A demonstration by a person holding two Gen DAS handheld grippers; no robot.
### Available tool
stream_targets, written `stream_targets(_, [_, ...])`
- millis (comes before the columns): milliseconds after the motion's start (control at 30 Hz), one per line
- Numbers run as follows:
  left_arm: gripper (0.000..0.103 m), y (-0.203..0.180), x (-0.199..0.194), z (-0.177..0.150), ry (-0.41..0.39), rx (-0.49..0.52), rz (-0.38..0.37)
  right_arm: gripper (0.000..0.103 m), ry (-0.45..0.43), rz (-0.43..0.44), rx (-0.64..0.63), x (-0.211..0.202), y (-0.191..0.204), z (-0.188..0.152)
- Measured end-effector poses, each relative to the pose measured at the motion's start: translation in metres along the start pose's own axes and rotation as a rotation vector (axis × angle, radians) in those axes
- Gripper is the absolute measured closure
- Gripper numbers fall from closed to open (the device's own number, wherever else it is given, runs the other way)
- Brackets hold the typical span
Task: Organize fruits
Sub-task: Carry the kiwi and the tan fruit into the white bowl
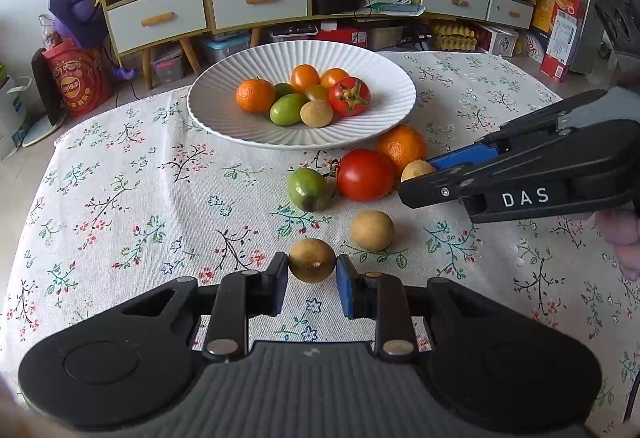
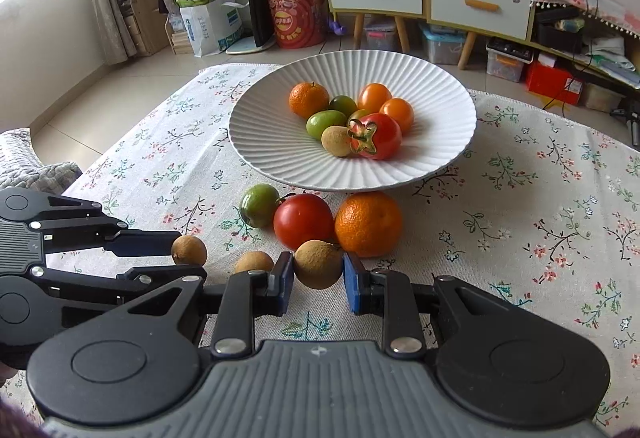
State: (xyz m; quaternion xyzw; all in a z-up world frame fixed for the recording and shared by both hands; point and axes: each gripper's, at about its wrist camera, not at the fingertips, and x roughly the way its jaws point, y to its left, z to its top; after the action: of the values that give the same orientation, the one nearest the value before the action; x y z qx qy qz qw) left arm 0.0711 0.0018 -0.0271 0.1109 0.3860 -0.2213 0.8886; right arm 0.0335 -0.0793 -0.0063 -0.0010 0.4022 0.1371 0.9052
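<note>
Both grippers pinching a small brown fruit each, just short of the plate.

Left gripper (image 1: pixel 312 280) has its blue pads pressed onto a small round brownish-tan fruit (image 1: pixel 312 260); right gripper (image 2: pixel 319 280) is clamped the same way on another round tan fruit (image 2: pixel 319 264), both down at the floral-print tabletop (image 1: pixel 140 198). Between the two grippers sits a third loose tan fruit (image 1: pixel 372 230). Just past the right gripper: a red tomato (image 2: pixel 303 219), a big orange (image 2: pixel 368 224) and a green round fruit (image 2: pixel 259 205), bunched together at the near rim of the white ribbed plate (image 2: pixel 280 142). Further ahead, that plate already holds oranges, green fruits, a tan one and a stemmed tomato.
</note>
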Motion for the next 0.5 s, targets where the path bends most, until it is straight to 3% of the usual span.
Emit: stream_targets(500, [0.088,-0.006,-0.001,0.037,-0.087,-0.027,-0.002,0.079,-0.108,0.024,0.107,-0.015,-0.022,0.024])
